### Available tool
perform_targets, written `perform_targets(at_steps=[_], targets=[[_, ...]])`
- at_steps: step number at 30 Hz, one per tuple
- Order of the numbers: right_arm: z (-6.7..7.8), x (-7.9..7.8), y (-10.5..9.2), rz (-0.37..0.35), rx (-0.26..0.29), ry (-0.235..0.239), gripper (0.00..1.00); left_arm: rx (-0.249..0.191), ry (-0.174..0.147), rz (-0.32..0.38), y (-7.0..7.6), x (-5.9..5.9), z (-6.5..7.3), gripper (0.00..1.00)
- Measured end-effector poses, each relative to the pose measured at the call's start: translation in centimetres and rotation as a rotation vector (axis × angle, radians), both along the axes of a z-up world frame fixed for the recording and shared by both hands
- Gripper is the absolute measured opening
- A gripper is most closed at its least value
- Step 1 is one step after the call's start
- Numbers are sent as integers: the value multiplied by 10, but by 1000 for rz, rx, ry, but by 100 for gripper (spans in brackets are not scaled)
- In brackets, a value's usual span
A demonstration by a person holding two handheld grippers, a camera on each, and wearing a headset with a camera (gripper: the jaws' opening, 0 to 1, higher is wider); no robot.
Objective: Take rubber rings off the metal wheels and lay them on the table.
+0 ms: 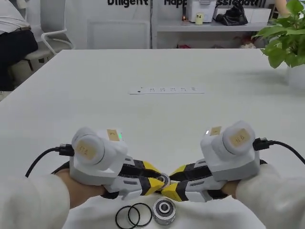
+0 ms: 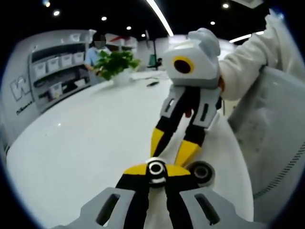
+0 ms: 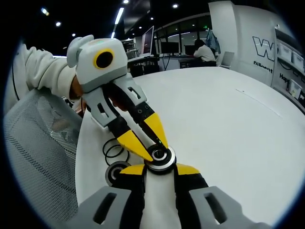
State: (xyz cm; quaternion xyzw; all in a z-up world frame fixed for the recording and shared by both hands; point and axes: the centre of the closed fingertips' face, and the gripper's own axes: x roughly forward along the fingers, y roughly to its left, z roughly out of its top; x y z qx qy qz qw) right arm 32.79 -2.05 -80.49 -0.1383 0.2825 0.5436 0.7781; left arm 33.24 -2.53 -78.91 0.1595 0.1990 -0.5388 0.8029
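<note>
Wheel (image 1: 163,180) seemingly clenched by left gripper (image 3: 155,147) and right gripper (image 2: 170,151), near table (image 1: 167,119) edge, room ahead

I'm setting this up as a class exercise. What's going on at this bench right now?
A person holds tongs in each hand. The left tongs and right tongs both close on one small metal wheel held between them over the white table, apparently to work its rubber ring off. Two black rubber rings already lie on the table near the person, beside a second wheel.
</note>
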Motion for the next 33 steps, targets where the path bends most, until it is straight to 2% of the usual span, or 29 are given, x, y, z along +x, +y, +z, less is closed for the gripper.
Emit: perform_targets(at_steps=[9, 12, 13, 14, 17, 18, 20, 21, 23, 24, 33], targets=[[-1, -1, -6, -7, 2, 28, 12, -4, 0, 4, 0, 0, 0, 13], [-2, -2, -8, -10, -5, 29, 7, -5, -2, 5, 0, 0, 0, 13], [-3, 1, -10, -16, -18, 17, 0, -5, -4, 4, 0, 0, 0, 13], [-2, 4, -11, -32, -19, 0, 0, -5, -3, 2, 0, 0, 0, 13], [-2, 2, -9, -33, -11, 22, 0, -2, -12, -7, 0, -2, 1, 13], [-2, 1, -9, -27, -10, 24, 1, -1, -14, -9, -1, -2, 1, 13], [-2, -3, -7, -13, -2, 35, 10, 0, -16, -11, 0, -2, 1, 13], [-1, -3, -5, -11, 1, 28, 16, 0, -18, -12, 0, -2, 1, 13], [2, 1, -3, -9, 4, -12, 19, 0, -18, -13, 0, -1, 1, 13], [1, 1, -2, -6, -1, -12, 22, 0, -17, -13, 0, -1, 1, 13], [-2, 2, 6, 18, 19, -17, 24, -16, -9, -20, 0, -1, 1, 13]])
